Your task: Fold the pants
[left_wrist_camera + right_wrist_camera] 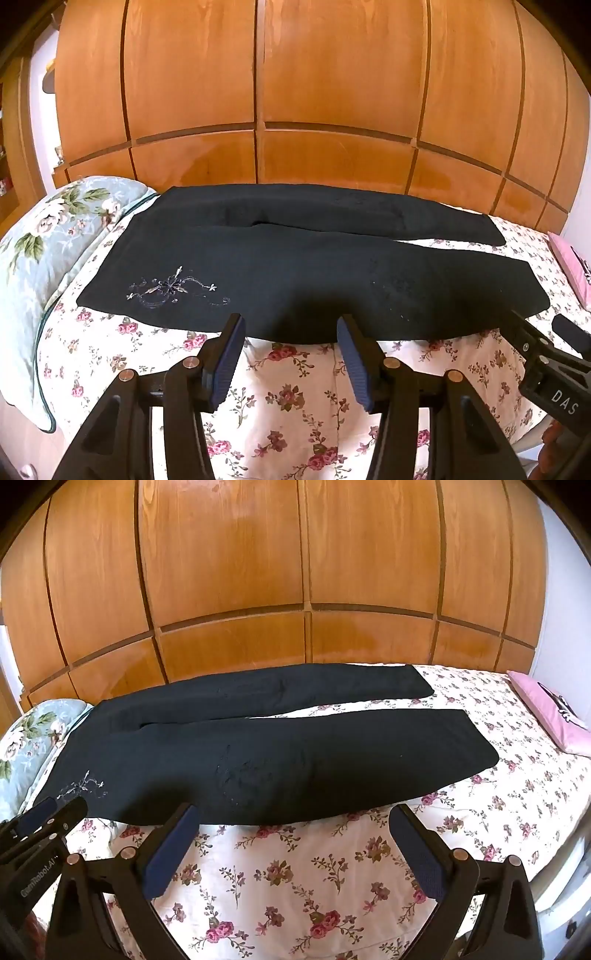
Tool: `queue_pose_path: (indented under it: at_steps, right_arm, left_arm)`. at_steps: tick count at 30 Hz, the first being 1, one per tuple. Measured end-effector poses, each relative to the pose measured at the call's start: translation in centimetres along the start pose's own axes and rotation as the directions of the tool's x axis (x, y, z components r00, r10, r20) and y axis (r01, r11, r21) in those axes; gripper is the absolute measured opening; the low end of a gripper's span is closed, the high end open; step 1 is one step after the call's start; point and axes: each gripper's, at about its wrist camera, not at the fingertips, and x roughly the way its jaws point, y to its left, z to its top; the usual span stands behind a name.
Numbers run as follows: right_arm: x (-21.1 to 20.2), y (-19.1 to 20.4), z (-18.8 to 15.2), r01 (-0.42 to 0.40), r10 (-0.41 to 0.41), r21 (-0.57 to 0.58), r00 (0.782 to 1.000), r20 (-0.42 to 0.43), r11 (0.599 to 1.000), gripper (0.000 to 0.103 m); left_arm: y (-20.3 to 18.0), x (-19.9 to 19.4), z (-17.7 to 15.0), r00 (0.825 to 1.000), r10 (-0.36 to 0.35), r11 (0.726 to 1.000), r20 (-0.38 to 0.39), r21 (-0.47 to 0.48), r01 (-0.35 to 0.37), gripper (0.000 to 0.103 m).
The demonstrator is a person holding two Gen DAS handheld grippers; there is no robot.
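Both tongs are hovering wide open over the floral bedsheet [295,886], gripping nothing. Left gripper [291,328] is hanging with its blue pads [229,365] just short of the near edge of the pants [295,273], toward the waist end; right gripper [295,814] is waiting at the same edge, further toward the leg end, its jaws spread even wider.

Black pants are lying flat and unfolded across the bed, waistband next to the green floral pillow [44,236], both legs running away from it toward the pink pillow [546,712], a strip of sheet showing between them. Pale embroidery [173,288] is sitting near the waist. Beyond the pants, a wooden wardrobe [295,92] is filling the background.

Judging from here, the risk is in the pinch: the fabric is lying tight against the sheet, so closing fingers could be catching the sheet too, or only the top layer, dragging the leg crooked. Uneven lifting by the two tongs would be skewing the fold.
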Motion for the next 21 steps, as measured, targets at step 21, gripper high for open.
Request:
queue_pose_path:
  at_steps: [21]
  right_arm:
    - [0.18, 0.07, -0.09, -0.001, 0.001, -0.001, 1.000, -0.009, 1.000, 0.103]
  left_arm:
    - [0.02, 0.20, -0.37, 1.000, -0.004, 1.000, -0.008, -0.001, 0.004, 0.053]
